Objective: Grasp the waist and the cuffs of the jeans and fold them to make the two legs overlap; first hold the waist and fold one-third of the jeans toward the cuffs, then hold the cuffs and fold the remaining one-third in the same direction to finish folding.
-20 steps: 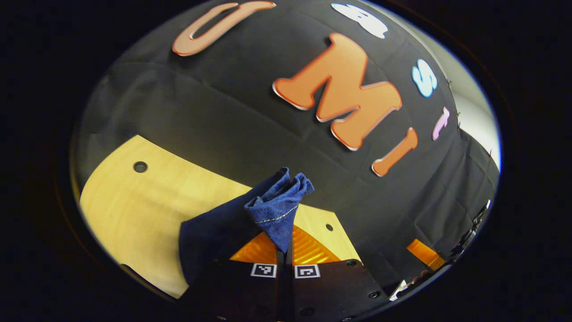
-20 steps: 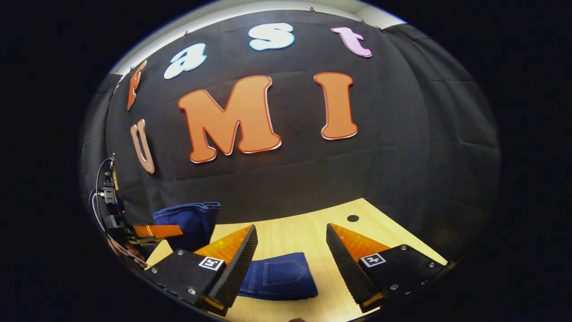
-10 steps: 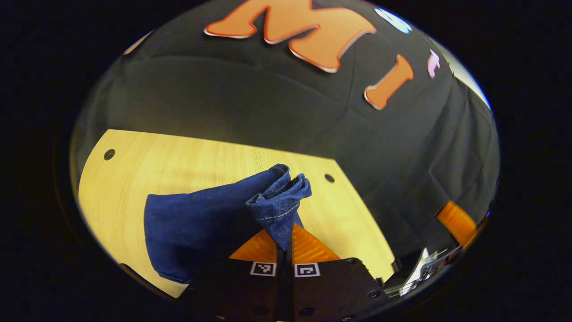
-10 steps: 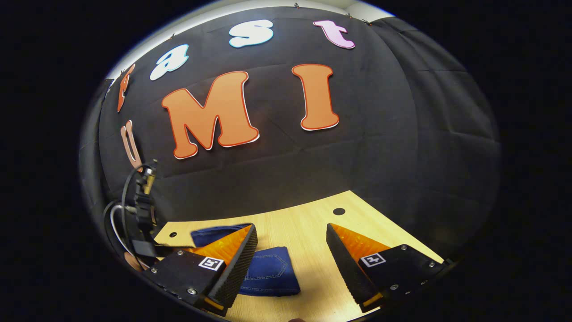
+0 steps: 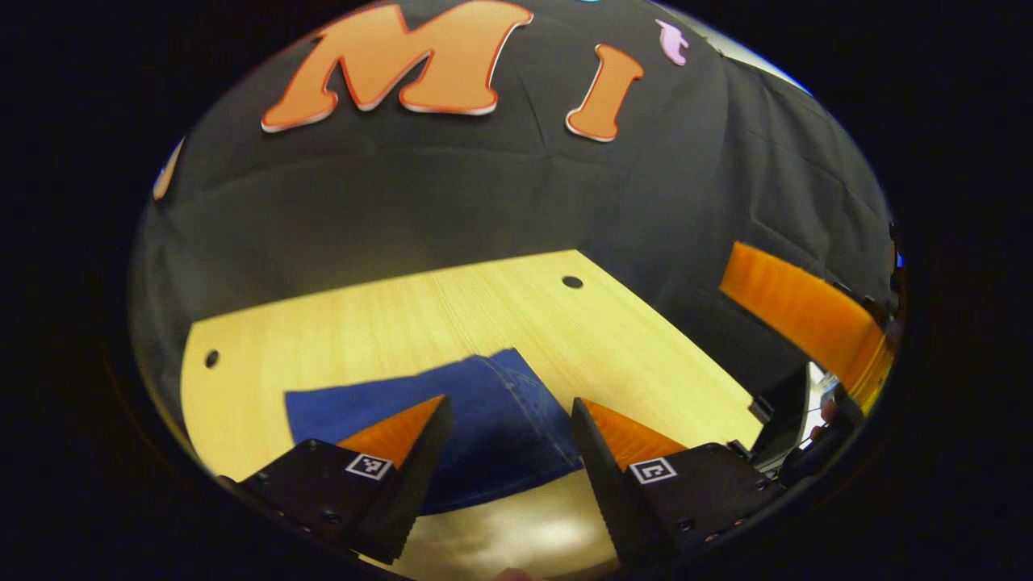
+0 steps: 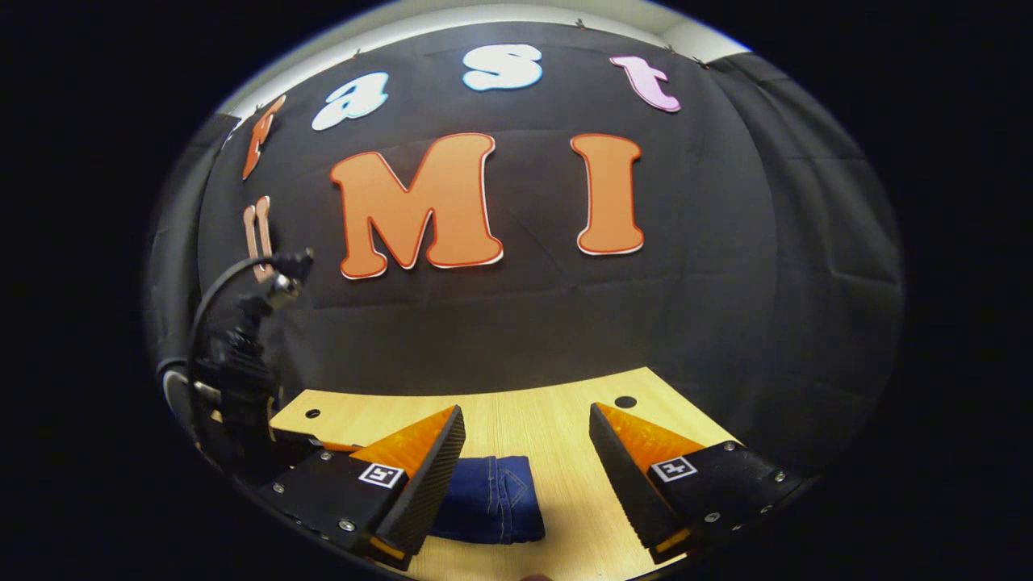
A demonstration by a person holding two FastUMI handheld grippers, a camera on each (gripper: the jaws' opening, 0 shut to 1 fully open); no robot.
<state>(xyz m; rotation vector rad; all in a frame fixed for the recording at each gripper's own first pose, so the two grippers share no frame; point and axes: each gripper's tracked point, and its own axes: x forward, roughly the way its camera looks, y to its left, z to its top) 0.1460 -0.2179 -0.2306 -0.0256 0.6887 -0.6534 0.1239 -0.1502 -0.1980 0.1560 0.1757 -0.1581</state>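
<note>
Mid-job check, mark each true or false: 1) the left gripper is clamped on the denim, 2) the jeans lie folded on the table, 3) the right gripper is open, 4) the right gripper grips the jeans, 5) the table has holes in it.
1) False. The left gripper is open, its fingers apart above the jeans, holding nothing.
2) True. The jeans lie as a folded bundle on the wooden table.
3) True. The right gripper has its fingers spread wide.
4) False. It holds nothing; the jeans lie on the table past its left finger.
5) True. A round hole sits near the table's far corner, and another hole near its left edge.
</note>
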